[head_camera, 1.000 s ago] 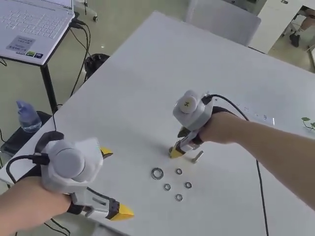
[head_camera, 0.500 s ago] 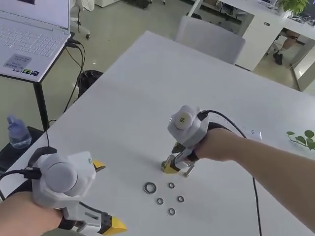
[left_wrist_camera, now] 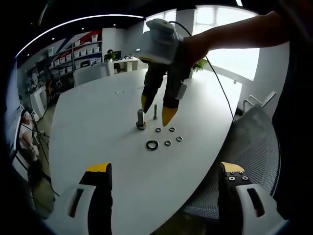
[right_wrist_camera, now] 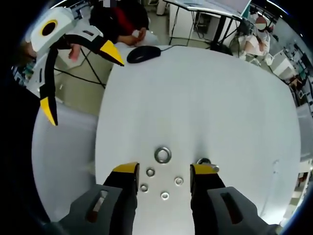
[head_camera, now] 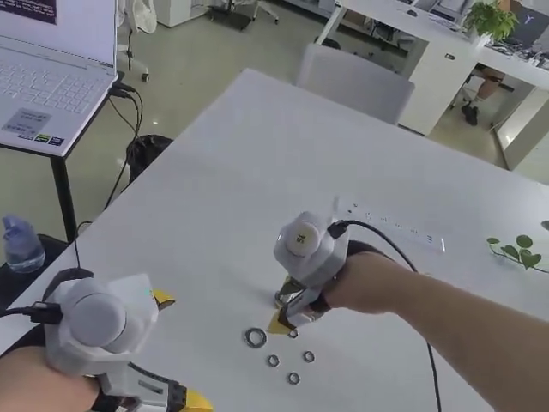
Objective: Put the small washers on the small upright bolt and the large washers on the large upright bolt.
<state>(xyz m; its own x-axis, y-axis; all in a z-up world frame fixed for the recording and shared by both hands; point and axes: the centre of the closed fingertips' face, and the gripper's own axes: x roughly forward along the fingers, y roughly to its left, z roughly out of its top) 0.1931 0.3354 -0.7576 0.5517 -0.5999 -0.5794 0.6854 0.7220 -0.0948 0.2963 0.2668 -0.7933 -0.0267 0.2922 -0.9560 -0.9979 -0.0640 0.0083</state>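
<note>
Washer pickup: the right tongs [right_wrist_camera: 165,169] hover open above the washers [right_wrist_camera: 150,172], and the left tongs [left_wrist_camera: 165,167] hang open aside. Next, the right tongs likely need to pinch one by its rim.

Head view looks down; both gripper views face the large washer [right_wrist_camera: 163,155] from opposite sides, right nearer

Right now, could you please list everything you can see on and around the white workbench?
white table: one, white, under everything.
large upright steel bolt: one, silver, mid-table.
small upright steel bolt: one, silver, beside it.
large steel ring washer: one, silver, flat near bolts.
small steel ring washers: four, silver, flat beside it.
open laptop: one, white, on stand left of table.
grey chair: one, far table edge.
right gripper: one, white, yellow-tipped, open by washers.
left gripper: one, same colours, open, near table edge.
</note>
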